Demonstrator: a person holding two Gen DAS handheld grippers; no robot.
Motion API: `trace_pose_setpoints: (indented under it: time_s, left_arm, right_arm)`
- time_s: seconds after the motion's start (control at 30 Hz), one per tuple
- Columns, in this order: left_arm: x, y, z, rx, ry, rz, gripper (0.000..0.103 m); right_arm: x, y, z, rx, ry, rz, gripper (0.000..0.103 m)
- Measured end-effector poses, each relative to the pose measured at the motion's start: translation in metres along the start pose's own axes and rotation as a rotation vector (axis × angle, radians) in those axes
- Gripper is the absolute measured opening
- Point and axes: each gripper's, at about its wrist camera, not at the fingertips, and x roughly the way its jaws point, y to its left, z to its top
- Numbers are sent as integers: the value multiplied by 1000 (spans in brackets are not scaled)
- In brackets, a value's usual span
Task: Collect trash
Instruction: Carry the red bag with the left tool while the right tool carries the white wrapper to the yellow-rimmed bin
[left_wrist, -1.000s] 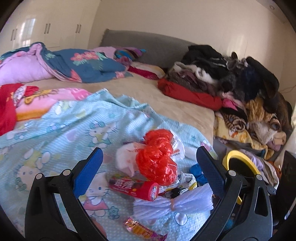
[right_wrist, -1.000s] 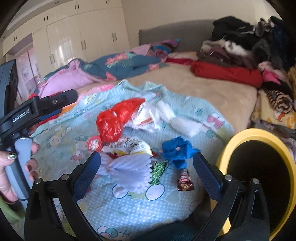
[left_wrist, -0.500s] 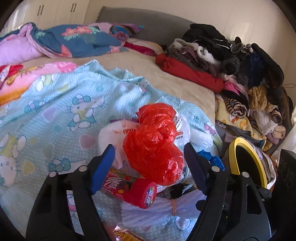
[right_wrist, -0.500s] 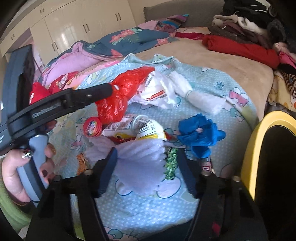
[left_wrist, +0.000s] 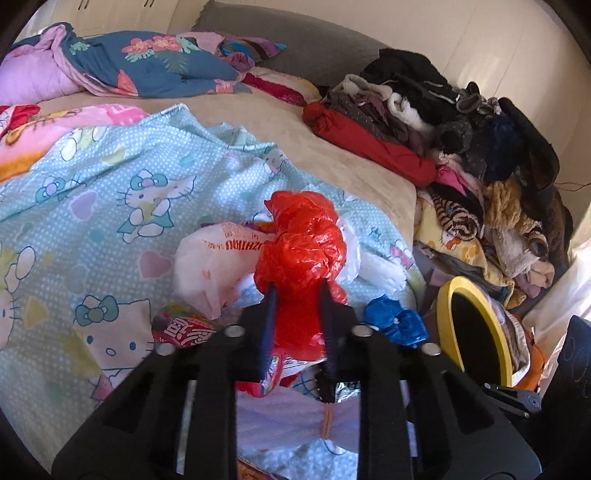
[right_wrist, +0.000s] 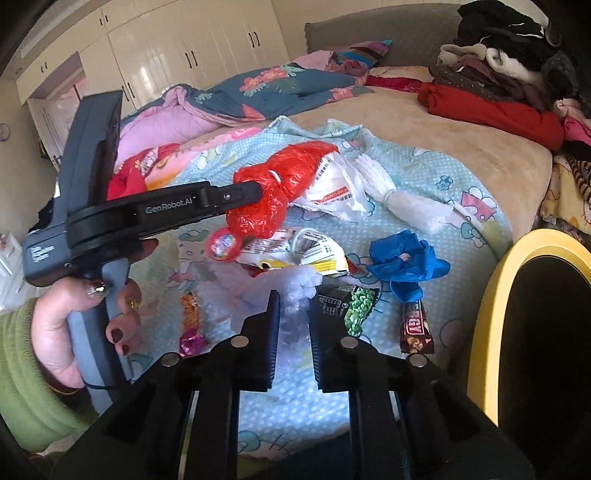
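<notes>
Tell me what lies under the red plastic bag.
Under the red plastic bag lie a white printed bag and a red tube. What lies beneath its middle is covered.

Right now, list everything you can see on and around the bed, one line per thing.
red plastic bag: one, red, between left jaws
bubble wrap: one, pale lilac, between right jaws
white bag: one, white, beside red bag
blue glove: one, blue, on sheet
snack wrappers: several, mixed, on sheet
bin: one, yellow rim, beside bed
sheet: one, light blue, on bed
clothes pile: many, mixed, right of bed
left hand-held gripper: one, black
right hand-held gripper: one, black
</notes>
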Motion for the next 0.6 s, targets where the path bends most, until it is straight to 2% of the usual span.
trace_pose_setpoints:
  time_s: [0.17, 0.4, 0.6]
  left_arm:
    - [-25, -2, 5, -21, -61, -36, 10]
    - [-59, -6, 16, -25, -131, -58, 10]
    - [-75, -14, 20, -17, -157, -72, 10]
  right_arm:
    - [-21, 1, 5, 3, -35, 18, 14]
    - [-61, -15, 17, 42, -127, -14, 14]
    - [-88, -37, 22, 90, -192, -54, 14]
